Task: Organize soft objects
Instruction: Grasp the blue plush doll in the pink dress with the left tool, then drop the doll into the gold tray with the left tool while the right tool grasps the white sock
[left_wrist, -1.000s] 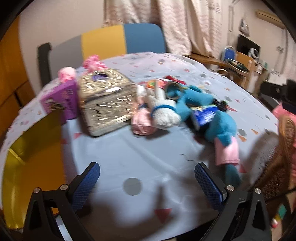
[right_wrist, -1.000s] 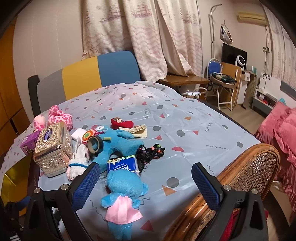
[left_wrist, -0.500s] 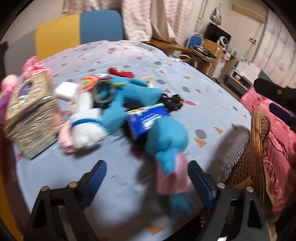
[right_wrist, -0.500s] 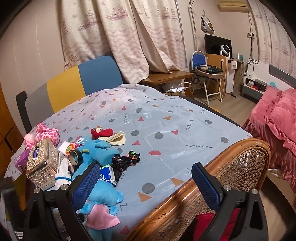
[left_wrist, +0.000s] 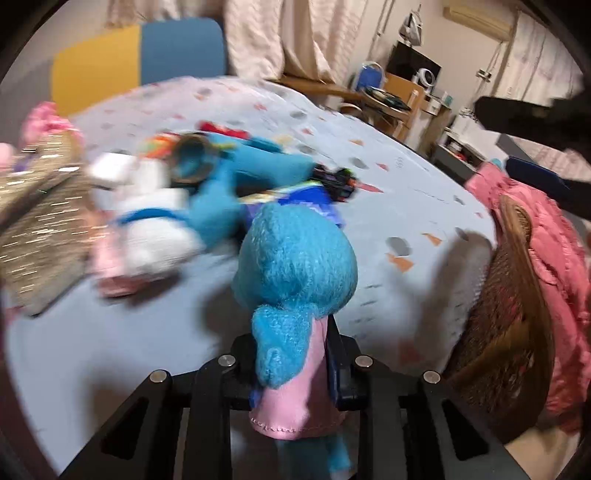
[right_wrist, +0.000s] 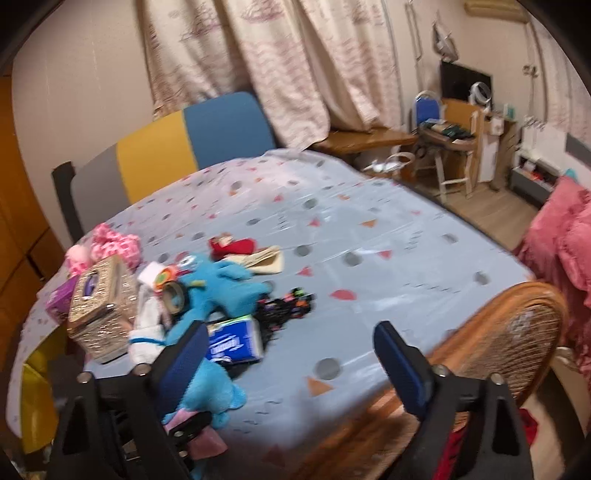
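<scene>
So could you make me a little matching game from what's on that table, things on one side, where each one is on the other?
Things:
1. blue plush toy
2. tissue pack
3. gold box
4. red cloth

Places:
A. far side of the toy pile
B. left end of the pile
C. clamped in the left gripper
D. lying flat beside the black hair ties

Pairs: 1-C, 2-D, 3-B, 4-A

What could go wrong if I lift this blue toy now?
The left gripper is shut only on the blue plush toy at its pink skirt, so the heavy head may sag or slip out. The head lies against the tissue pack and close to the black hair ties, so lifting could drag them along. The right gripper, its jaws closing on nothing, hangs close and may bump it.
</scene>
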